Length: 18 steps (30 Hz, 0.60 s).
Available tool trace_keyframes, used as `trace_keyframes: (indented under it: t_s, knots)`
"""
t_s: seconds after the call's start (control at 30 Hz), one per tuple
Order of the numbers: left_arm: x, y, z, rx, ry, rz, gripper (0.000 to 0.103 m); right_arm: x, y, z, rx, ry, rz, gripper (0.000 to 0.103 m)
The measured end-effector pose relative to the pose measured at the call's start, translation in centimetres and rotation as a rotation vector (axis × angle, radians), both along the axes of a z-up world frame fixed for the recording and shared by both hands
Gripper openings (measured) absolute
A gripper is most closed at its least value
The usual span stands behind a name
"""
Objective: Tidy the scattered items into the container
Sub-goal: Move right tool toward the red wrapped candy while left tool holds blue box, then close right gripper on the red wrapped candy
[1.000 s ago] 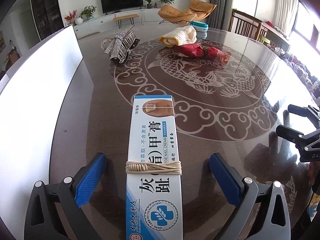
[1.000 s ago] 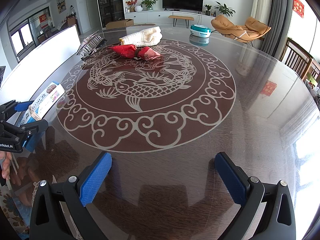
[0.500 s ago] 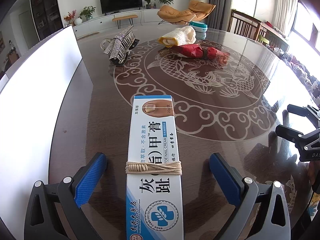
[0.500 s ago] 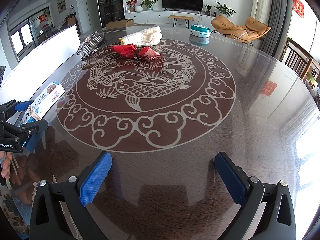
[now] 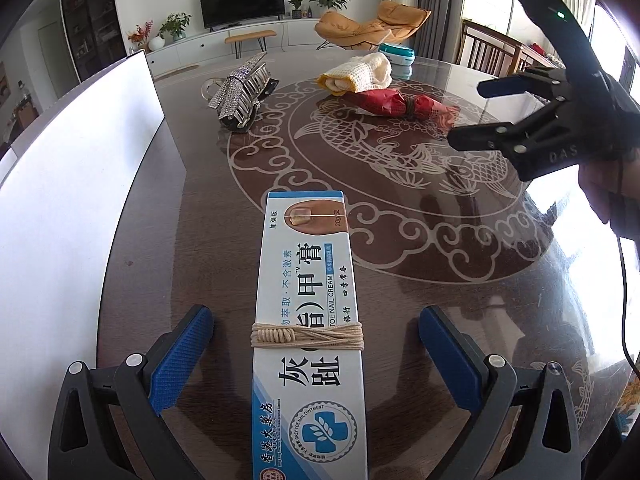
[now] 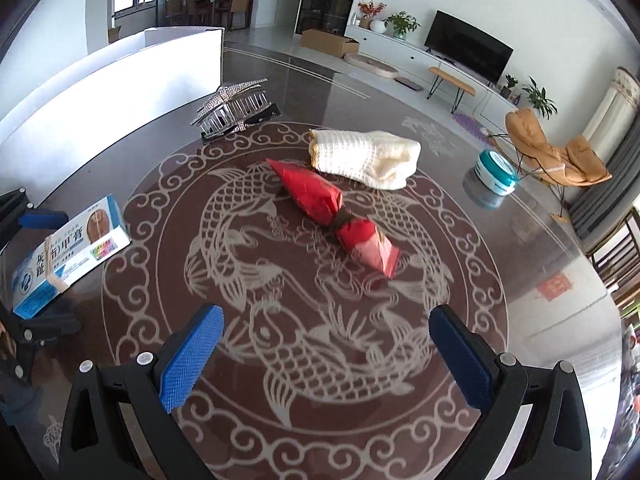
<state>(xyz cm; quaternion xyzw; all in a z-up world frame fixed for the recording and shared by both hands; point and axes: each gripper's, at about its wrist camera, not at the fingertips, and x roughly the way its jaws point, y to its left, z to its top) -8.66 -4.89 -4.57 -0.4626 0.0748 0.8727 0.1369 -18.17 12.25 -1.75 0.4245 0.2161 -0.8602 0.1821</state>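
Note:
A white-and-blue ointment box (image 5: 308, 320) tied with string lies between the wide-open fingers of my left gripper (image 5: 316, 356), untouched by either pad; it also shows in the right wrist view as the ointment box (image 6: 68, 252). My right gripper (image 6: 326, 354) stands open above the fish pattern, with a red wrapped packet (image 6: 332, 216) ahead of it. A cream knitted cloth (image 6: 366, 158) and a rhinestone hair clip (image 6: 234, 108) lie farther back. The white container (image 5: 76, 184) runs along the table's left edge. The right gripper (image 5: 476, 114) is also in the left wrist view, raised above the table.
A teal round tin (image 6: 494, 176) sits at the table's far right. The round glass-topped table (image 6: 540, 260) carries a carved fish medallion. Chairs and a TV unit stand beyond. A hand (image 5: 604, 192) holds the right gripper.
The right gripper has lifted and swung forward and left over the table, now facing the red packet. The left gripper and the ointment box have stayed put.

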Motion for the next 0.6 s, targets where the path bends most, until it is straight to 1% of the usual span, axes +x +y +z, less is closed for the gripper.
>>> trace_keyframes:
  t_s: [0.13, 0.27, 0.3, 0.33, 0.37, 0.4, 0.43, 0.5, 0.6]
  knots:
    - [0.0, 0.0, 0.0, 0.000, 0.000, 0.000, 0.103, -4.6, -1.9, -0.7, 0.039, -0.015, 0.023, 0.103]
    - [0.0, 0.0, 0.0, 0.001, 0.000, 0.000, 0.103, -7.5, -1.4, -2.1, -0.030, -0.101, 0.027, 0.101]
    - [0.0, 0.0, 0.0, 0.002, 0.000, 0.000, 0.103, -8.0, -1.1, -2.4, -0.063, -0.130, 0.030, 0.092]
    - [0.0, 0.0, 0.0, 0.002, -0.001, -0.001, 0.103, -8.3, -0.7, -2.7, -0.102, -0.168, 0.033, 0.072]
    - [0.0, 0.0, 0.0, 0.001, -0.001, -0.001, 0.103, -8.6, -0.3, -2.9, -0.135, -0.189, 0.032, 0.066]
    - [0.0, 0.0, 0.0, 0.002, -0.001, 0.000, 0.103, -8.6, 0.1, -2.9, -0.150, -0.191, 0.028, 0.054]
    - [0.0, 0.0, 0.0, 0.002, 0.000, 0.000, 0.103, -8.6, 0.4, -2.9, -0.156, -0.185, 0.022, 0.036]
    - [0.0, 0.0, 0.0, 0.002, 0.000, 0.001, 0.103, -8.3, 1.0, -2.8, -0.194, -0.197, 0.017, 0.023]
    - [0.0, -0.1, 0.0, 0.003, 0.000, 0.001, 0.103, -6.6, 1.4, -3.0, -0.216, -0.187, 0.008, 0.023]
